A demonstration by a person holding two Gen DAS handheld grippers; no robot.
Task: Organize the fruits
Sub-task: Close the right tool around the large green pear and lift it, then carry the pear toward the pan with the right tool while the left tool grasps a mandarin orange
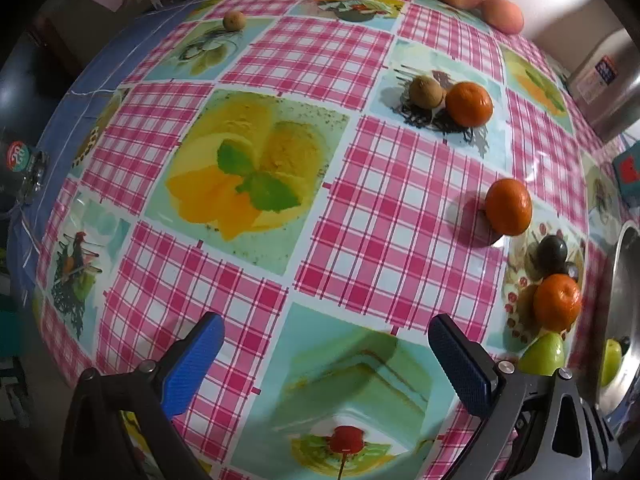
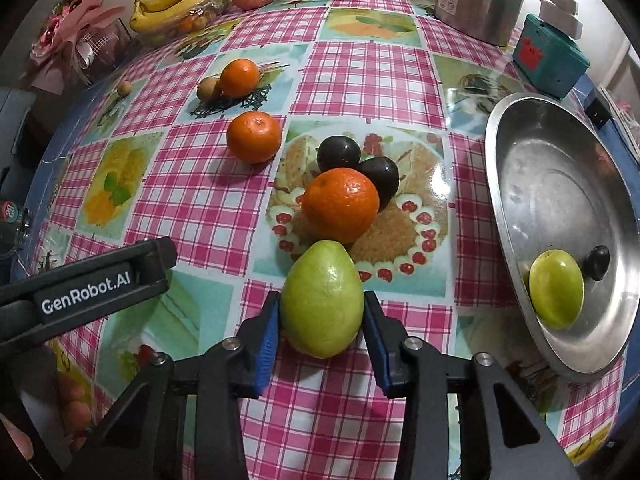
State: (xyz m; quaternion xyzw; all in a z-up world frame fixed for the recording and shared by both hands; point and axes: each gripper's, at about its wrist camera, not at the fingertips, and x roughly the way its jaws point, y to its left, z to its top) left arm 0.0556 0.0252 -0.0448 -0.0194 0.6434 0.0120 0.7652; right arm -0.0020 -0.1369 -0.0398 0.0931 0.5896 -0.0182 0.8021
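One green guava (image 2: pixel 322 300) is sitting on the checked tablecloth (image 2: pixel 360 76), clamped between the blue pads of the right gripper (image 2: pixel 322 320); an orange (image 2: pixel 340 204) is touching its far end, two dark plums (image 2: pixel 338 154) lying beyond. Another green fruit (image 2: pixel 556 288) is resting in the steel pan (image 2: pixel 520 152) nearby. Left gripper (image 1: pixel 326 344) is hovering with jaws apart, gripping nothing.
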